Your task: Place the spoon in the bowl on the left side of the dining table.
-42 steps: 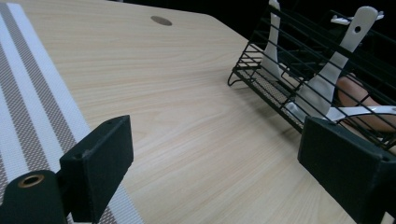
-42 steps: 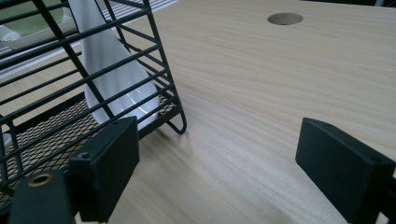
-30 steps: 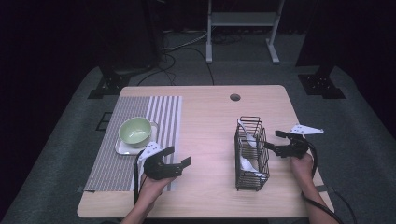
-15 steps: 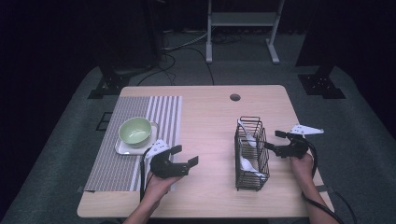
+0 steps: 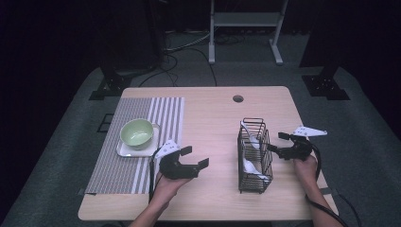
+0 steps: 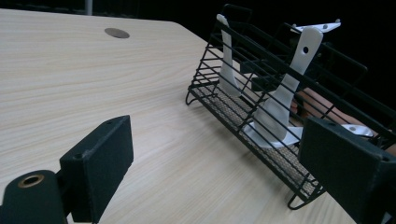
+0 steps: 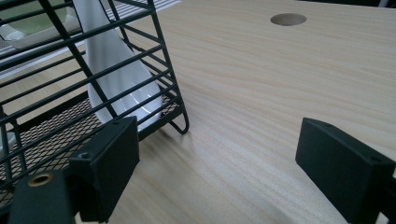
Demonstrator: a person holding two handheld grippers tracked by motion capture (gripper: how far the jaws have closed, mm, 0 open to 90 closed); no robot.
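A black wire basket (image 5: 253,156) stands right of the table's middle. Two white spoons lean inside it, one at the far end (image 5: 249,134) and one nearer (image 5: 249,166). My left gripper (image 5: 195,157) hovers open over bare wood left of the basket, jaws towards it, nothing between them. In the left gripper view the basket (image 6: 243,100) and a spoon (image 6: 280,102) lie ahead of my left gripper (image 6: 219,163). My right gripper (image 5: 278,142) sits open just right of the basket. In the right gripper view its left jaw is close to the basket (image 7: 60,79), beside a spoon (image 7: 116,70).
A green bowl (image 5: 137,132) sits on a white square plate (image 5: 124,150) on a striped placemat (image 5: 118,170) at the left. A round cable hole (image 5: 238,99) is in the tabletop at the far middle. Bare wood lies between the placemat and the basket.
My left gripper has moved right, away from the bowl and towards the basket. The right gripper and the basket have stayed put.
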